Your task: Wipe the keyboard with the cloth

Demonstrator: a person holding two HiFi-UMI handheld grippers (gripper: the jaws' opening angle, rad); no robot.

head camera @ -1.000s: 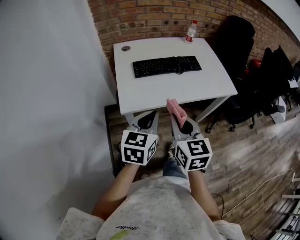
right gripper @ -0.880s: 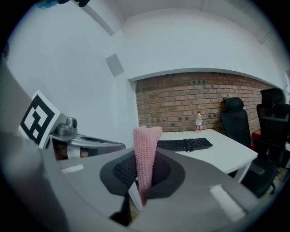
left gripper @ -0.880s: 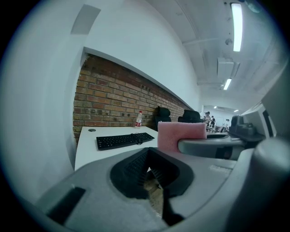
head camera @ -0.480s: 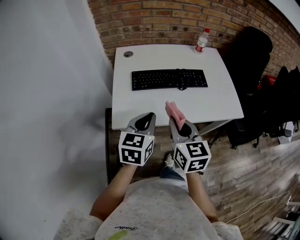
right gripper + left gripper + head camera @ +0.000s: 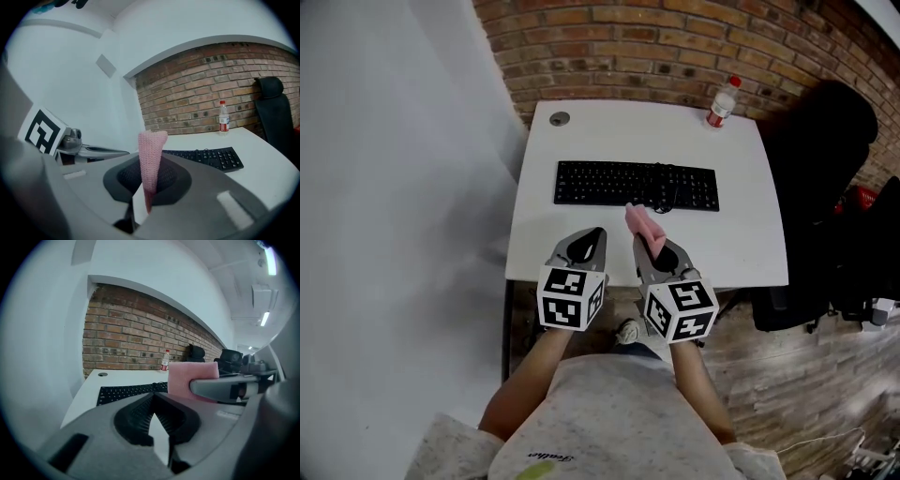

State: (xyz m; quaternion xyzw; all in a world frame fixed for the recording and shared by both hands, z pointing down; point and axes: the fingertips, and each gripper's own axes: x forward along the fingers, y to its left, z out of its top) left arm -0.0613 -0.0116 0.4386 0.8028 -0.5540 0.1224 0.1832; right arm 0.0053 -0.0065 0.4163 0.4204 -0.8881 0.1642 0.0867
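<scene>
Right gripper view: right hand-held gripper (image 5: 149, 183) pinches the cloth (image 5: 151, 145) by its lower end, short of the keyboard (image 5: 206, 158); soft, light, likely floppy. Left hand-held gripper (image 5: 153, 398) sits closed, empty.

Speckled grey T-shirt (image 5: 609, 427), marker cubes (image 5: 572, 297) — black-and-white

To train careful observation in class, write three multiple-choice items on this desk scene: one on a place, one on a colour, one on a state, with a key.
1. Where on the white table does the plastic bottle stand?
A. far right corner
B. near left corner
C. centre

2. What colour is the cloth?
A. blue
B. pink
C. white

3. What state are the right tongs in?
A. open, empty
B. shut, empty
C. shut on the cloth

Key: A, the bottle stands by the brick wall at the right; B, the cloth shows pink in every view; C, the right gripper view shows the cloth pinched between the jaws.
</scene>
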